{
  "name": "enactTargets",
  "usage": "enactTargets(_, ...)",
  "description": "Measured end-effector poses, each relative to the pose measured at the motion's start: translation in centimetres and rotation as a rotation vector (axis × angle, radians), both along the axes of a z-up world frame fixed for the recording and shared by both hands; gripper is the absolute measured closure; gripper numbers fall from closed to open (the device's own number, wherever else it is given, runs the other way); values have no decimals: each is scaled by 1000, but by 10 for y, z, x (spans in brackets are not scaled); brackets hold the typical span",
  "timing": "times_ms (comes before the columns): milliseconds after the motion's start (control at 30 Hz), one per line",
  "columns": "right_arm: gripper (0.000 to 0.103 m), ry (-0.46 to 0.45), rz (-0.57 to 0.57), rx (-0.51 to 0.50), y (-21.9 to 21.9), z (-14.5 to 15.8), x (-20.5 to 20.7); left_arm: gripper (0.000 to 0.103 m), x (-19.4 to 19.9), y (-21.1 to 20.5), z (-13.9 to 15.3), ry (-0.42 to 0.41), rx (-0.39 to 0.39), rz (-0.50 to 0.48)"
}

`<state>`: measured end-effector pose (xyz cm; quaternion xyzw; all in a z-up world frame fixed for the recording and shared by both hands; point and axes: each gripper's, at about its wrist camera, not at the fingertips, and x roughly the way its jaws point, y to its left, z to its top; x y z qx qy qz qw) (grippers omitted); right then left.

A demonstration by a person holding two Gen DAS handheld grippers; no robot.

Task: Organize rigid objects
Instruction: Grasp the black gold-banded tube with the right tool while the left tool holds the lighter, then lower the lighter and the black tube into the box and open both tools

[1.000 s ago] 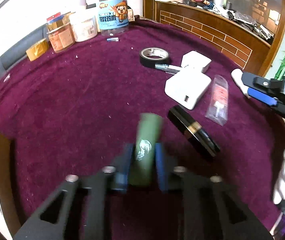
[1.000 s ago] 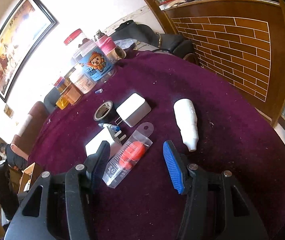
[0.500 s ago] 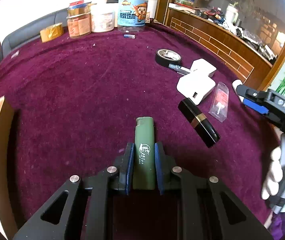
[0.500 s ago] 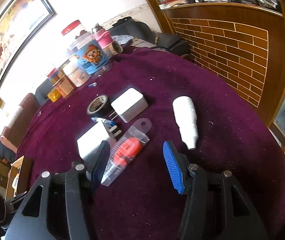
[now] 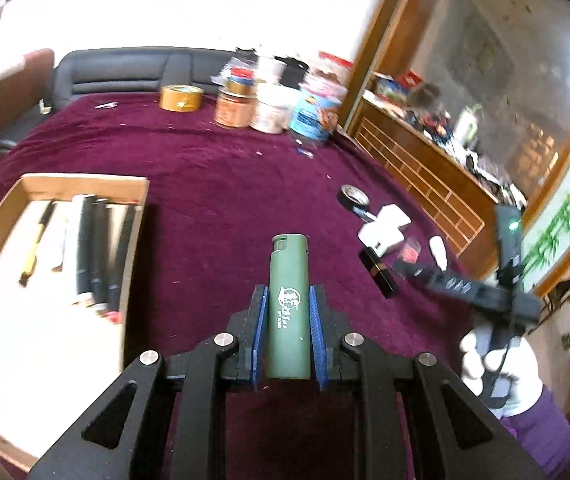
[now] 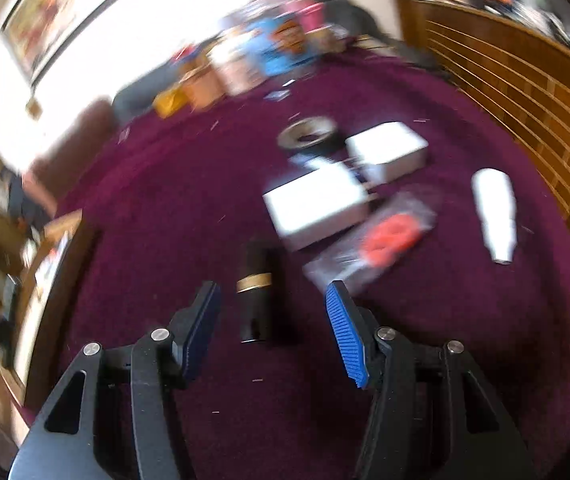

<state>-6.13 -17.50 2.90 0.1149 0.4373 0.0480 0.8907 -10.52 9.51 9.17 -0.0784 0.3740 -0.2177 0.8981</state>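
The slim olive-green plastic lighter with white lettering (image 5: 288,312) was held clamped between the blue-padded fingers of the left gripper (image 5: 287,330), its long axis running straight forward along the fingers and its capped end projecting well past the tips. It was carried clear of the maroon velvet tabletop (image 5: 213,200). The shallow wooden-rimmed tray with a white floor (image 5: 85,184) lay ahead and to the left of the lighter, near the left edge of the tabletop. In it a row of dark cylindrical pens and tubes (image 5: 97,252) was laid lengthwise, roughly parallel to the lighter's axis. The move to come was judged to turn on this: the tray was offset to the left of the grasp, so a leftward carry with little turning seemed enough.

The black cylindrical lipstick tube with a gold band (image 6: 256,292) lay flat on the cloth towards the right side, its long axis pointing nearly along the fingers of the right gripper (image 6: 273,312). That gripper was spread wide and held nothing. The tube was seen between the two pads, slightly nearer the left one; whether the pads were level with it or above it could not be told, the view being blurred. The right gripper was the nearer to it.

Beyond the tube lay two white rectangular chargers (image 6: 317,204), a clear plastic packet with a red item inside (image 6: 385,240), a roll of black tape (image 6: 307,136) and a white plastic bottle (image 6: 495,212). Jars (image 5: 273,108) stood at the far edge.
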Motion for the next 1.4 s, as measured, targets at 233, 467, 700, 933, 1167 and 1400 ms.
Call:
enactTargets(233,81,60,-14,-202,26,-12,27,86,-3,42,-1,0,-33,94)
enactTargets(467,88,91,-27,-67,13,-1,13,86,-7,88,0,-3,-36,194)
enactTargets(700,88,62,65,176,39,28,7,86,-2,148,-4,22,-11,304)
enactTargets(933,88,79,228,297,111,52,21,86,25,185,-15,56,89,356)
enactTargets(1167,87,141,376,337,205,50,41,86,83,198,-33,134,138,345)
enactTargets(1400,87,198,462,321,277,29,55,86,127,202,-54,201,187,348)
